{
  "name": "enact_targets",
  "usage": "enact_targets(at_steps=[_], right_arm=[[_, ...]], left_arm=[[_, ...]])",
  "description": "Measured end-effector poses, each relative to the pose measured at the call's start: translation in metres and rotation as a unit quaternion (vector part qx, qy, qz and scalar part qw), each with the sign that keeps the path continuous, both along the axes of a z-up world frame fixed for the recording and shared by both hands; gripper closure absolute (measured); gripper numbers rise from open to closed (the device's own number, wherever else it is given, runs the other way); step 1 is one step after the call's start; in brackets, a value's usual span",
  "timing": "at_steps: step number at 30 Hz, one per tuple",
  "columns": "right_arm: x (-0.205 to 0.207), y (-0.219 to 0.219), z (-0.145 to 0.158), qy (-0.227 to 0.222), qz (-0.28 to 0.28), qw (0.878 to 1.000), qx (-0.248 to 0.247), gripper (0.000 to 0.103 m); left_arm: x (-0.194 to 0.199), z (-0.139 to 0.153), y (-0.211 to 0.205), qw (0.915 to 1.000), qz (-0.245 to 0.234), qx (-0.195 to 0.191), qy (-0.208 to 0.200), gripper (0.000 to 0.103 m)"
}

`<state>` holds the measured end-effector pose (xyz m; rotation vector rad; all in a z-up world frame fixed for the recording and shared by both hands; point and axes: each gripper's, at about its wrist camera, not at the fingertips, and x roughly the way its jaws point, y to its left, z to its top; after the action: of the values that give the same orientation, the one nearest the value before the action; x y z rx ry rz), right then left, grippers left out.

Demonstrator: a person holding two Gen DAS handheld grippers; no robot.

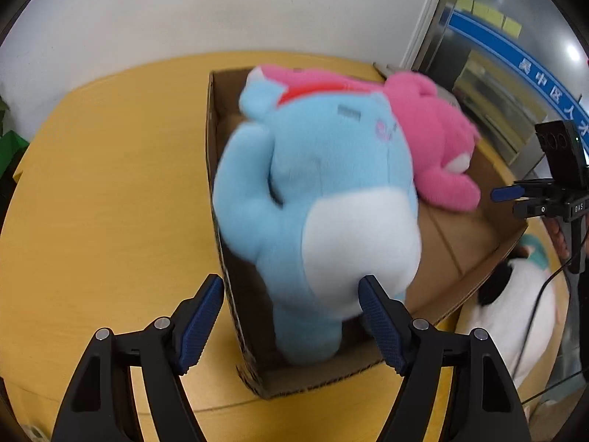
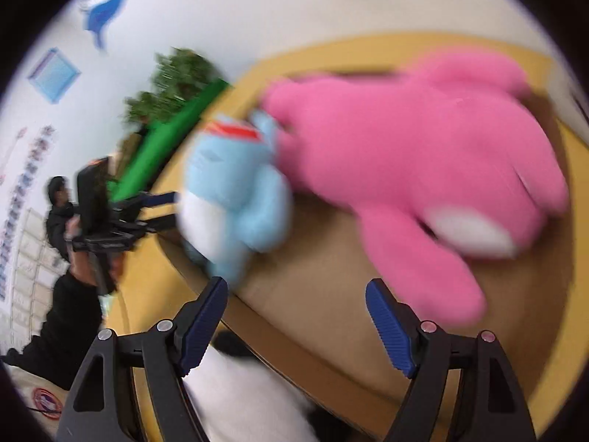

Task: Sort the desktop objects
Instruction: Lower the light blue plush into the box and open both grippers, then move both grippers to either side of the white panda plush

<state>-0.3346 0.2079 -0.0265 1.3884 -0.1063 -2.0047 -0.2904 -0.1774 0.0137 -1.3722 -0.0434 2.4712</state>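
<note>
A light-blue plush toy [image 1: 316, 191] with a white belly stands in the near left corner of an open cardboard box [image 1: 216, 169], blurred. A pink plush [image 1: 434, 140] lies behind it in the same box. My left gripper [image 1: 292, 289] is open: its left finger is outside the box wall, its right finger is by the blue toy's base, and the pads do not press. The right wrist view shows the blue plush [image 2: 235, 202] and the pink plush [image 2: 423, 154] lying in the box [image 2: 324, 258]. My right gripper [image 2: 296, 291] hangs open above the box floor, holding nothing.
The box sits on a round yellow table [image 1: 110, 184] by a white wall. A white plush with black patches [image 1: 515, 294] lies just outside the box's right wall. A green folder [image 2: 165, 140] and a plant [image 2: 173, 73] stand past the table's left edge. A black sleeve [image 2: 66, 313] holds the left gripper.
</note>
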Motion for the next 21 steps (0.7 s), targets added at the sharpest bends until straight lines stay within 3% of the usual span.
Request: enact_targets(at_steps=[4,14,17,19,21], right_arm=[[0.021,0.034,-0.031,-0.026,-0.02,0.999,0.039,0.025],[0.046,0.029,-0.037,-0.025,-0.015,0.999,0.037,0.029],[0.06,0.033,-0.017,0.018,-0.041,0.999,0.032,0.029],[0.078,0.046,0.011,0.056,-0.059,0.997,0.0,0.028],[0.109,0.054,0.033,0.077,-0.055,0.994,-0.049,0.024]], left_arm=[[0.016,-0.011,-0.012,0.9984,0.018,0.052,-0.016,0.024],[0.049,-0.019,-0.013,0.9957,0.041,0.079,-0.027,0.022],[0.066,-0.005,-0.009,0.9976,0.051,0.045,-0.007,0.023],[0.087,0.016,-0.003,0.9977,0.039,0.051,0.02,0.023],[0.105,0.026,0.007,0.9974,0.035,0.052,0.036,0.013]])
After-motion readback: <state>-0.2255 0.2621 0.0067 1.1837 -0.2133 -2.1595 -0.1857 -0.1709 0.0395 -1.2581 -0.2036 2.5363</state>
